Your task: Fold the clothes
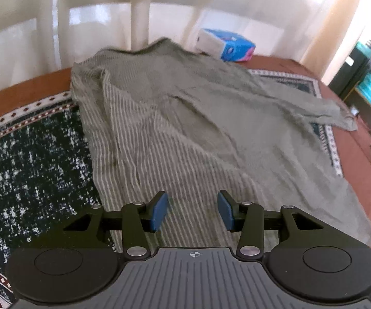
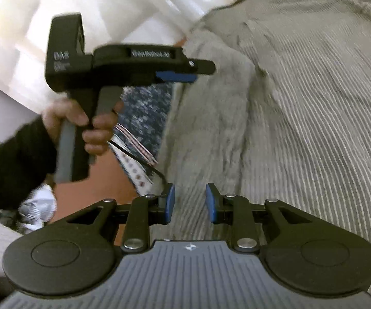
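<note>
Olive-green striped knit garment [image 1: 185,118], spread flat on the patterned dark rug [image 1: 31,154] covering the reddish-brown table [image 1: 26,90]. Blue-and-white tissue pack [image 1: 226,45] placed at the far edge, partly blurred. Left gripper [image 1: 192,212] held parted above the cloth, nothing gripped. Right gripper [image 2: 190,203] narrowly parted, empty. "GenRobot.ai" is read on the left gripper; smaller lettering illegible.

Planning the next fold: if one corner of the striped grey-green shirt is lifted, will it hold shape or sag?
The shirt will probably sag: it lies wrinkled and draped flat. It looks thin, so likely light. The patterned cloth beneath may let it drag.
</note>
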Motion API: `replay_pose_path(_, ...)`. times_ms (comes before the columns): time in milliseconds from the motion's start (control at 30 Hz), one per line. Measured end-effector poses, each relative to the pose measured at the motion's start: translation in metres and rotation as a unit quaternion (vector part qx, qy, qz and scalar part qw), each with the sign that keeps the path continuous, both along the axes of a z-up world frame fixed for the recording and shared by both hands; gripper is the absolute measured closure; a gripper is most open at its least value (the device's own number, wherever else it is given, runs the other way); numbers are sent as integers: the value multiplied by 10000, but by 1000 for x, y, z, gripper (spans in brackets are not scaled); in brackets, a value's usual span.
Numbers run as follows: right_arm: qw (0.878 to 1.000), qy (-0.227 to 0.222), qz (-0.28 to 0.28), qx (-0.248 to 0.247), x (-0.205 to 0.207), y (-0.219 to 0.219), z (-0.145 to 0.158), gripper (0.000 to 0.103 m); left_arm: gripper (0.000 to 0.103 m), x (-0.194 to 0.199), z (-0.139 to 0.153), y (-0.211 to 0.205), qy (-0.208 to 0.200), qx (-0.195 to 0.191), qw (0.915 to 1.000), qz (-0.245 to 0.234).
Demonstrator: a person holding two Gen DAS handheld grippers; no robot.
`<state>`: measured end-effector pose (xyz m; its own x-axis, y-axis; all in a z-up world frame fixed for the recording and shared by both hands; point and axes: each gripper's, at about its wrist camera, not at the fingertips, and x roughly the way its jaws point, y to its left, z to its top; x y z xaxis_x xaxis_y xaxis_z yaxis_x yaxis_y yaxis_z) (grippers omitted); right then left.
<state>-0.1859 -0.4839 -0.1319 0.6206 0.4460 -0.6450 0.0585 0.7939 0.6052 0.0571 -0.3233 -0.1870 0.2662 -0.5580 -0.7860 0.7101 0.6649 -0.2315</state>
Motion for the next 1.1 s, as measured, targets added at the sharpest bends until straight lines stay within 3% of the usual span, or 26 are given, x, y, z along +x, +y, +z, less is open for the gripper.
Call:
replay_pose_path(100,9999,65,-70,-111,-3,0,-6,78,44,0,-9,-1,-20,136,9999,-33)
replay_pose_path(267,9998,-31,-147,-88,-6,-1,-9,79,42,-6,-15,0,-333,162,9993,-68)
replay_pose_path(367,9996,47,-272,66,-6,-3,-8,78,42,-5,-10,0,-251,213,9995,-17)
replay_pose_path(433,9992,84,-389,99,-13,-11,2,75,42,-3,5,2,-102,183,9998,37)
replay_pose_path(567,9955,-525,-787,-80,-42,-33,47,54,39,-13,58,2,-295,-144,9994,-147)
replay_pose_path(667,9918,-708,-1005,-342,-66,-57,69,53,28,-26,97,-9,-534,-384,9973,-336)
replay_pose_path(767,9876,-726,-1258,-588,-87,-87,78,50,25,-40,125,-33,-722,-592,9945,-467)
replay_pose_path(867,9839,-665,-1505,-701,-105,-121,74,49,23,-57,135,-76,-941,-660,9917,-570)
replay_pose_path(967,9815,-624,-1715,-572,-120,-157,60,49,23,-72,122,-136,-1062,-373,9914,-662)
replay_pose_path(1100,9833,-509,-1692,-427,-125,-190,33,48,23,-92,84,-214,-1191,196,9888,-883)
